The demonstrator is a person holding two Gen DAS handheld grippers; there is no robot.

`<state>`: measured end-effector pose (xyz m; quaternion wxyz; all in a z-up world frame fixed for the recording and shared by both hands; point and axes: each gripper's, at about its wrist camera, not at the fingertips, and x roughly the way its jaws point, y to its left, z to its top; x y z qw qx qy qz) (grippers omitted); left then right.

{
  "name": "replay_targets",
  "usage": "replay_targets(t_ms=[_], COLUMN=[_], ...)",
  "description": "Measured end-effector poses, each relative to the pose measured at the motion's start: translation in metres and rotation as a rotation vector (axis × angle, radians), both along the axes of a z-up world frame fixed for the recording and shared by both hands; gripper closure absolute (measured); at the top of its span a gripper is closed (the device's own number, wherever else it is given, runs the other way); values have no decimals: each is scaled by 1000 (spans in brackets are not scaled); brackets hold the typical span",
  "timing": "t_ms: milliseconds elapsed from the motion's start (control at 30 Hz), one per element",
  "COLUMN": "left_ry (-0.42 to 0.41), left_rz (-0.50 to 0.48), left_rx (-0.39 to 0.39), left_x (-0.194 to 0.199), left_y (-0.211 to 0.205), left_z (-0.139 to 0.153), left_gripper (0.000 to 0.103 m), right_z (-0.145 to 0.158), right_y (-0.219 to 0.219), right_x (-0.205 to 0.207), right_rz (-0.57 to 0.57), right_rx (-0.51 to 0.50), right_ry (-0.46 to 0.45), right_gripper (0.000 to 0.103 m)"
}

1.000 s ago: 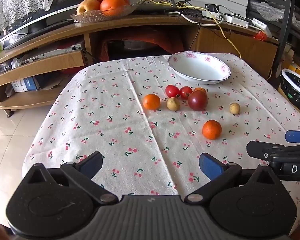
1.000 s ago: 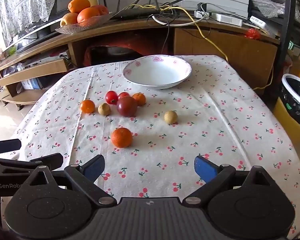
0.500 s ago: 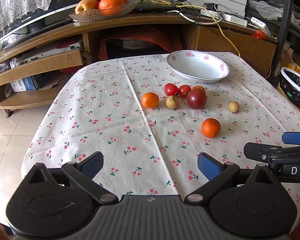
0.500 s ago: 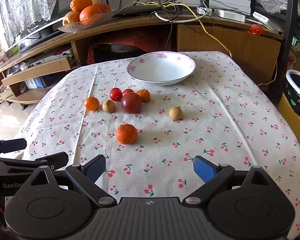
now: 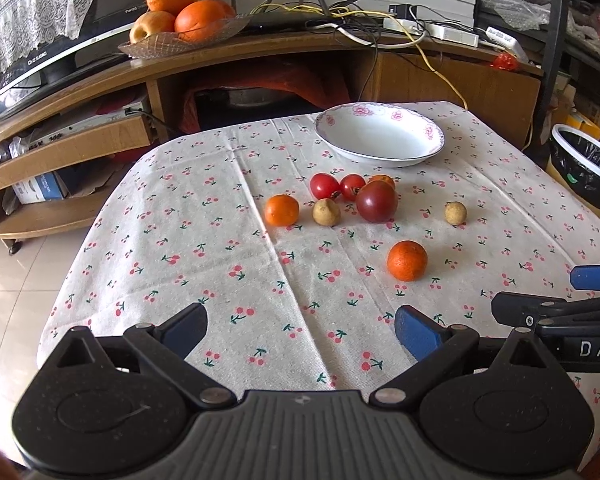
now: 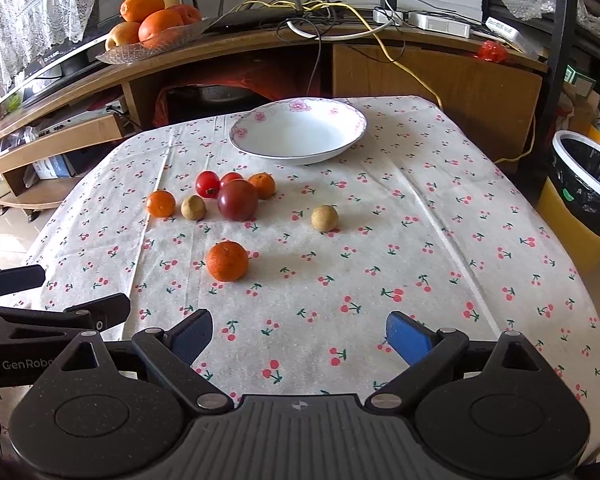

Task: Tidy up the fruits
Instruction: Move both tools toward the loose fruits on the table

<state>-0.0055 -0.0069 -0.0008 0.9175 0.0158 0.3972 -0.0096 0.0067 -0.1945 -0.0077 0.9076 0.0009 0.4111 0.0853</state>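
A bowl (image 6: 298,134) sits near the far edge of the tabletop (image 6: 440,240). Toward the near edge from it lies a cluster: two tomatoes (image 6: 208,184), a plum (image 6: 238,200), and a tangerine (image 6: 262,185) behind it. Left of these lie a longan (image 6: 193,207) and another tangerine (image 6: 161,203). A second longan (image 6: 324,218) lies apart to the right; a third tangerine (image 6: 227,261) lies nearest the near edge.

The near half of the cherry-print cloth-covered desk (image 6: 340,300) is bare. One round orange tangerine (image 6: 227,261) stands ahead on the left. Beyond it, a tight cluster around the dark red tomato (image 6: 237,200) blocks the left approach to the white floral-rimmed bowl (image 6: 256,148); right of the lone tan round fruit (image 6: 324,218), open cloth leads up to the bowl.
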Motion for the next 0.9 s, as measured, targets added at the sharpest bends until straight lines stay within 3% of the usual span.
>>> replay_targets(t_ms=[900], left_ry=[-9], left_rz=[-29], left_rx=[23], left_x=[2], left_y=[-9], left_z=[-2], left_gripper=[0], right_z=[-4], right_y=[-7], right_x=[0], right_rz=[-23], right_rx=[8], right_ry=[17], right_gripper=[15])
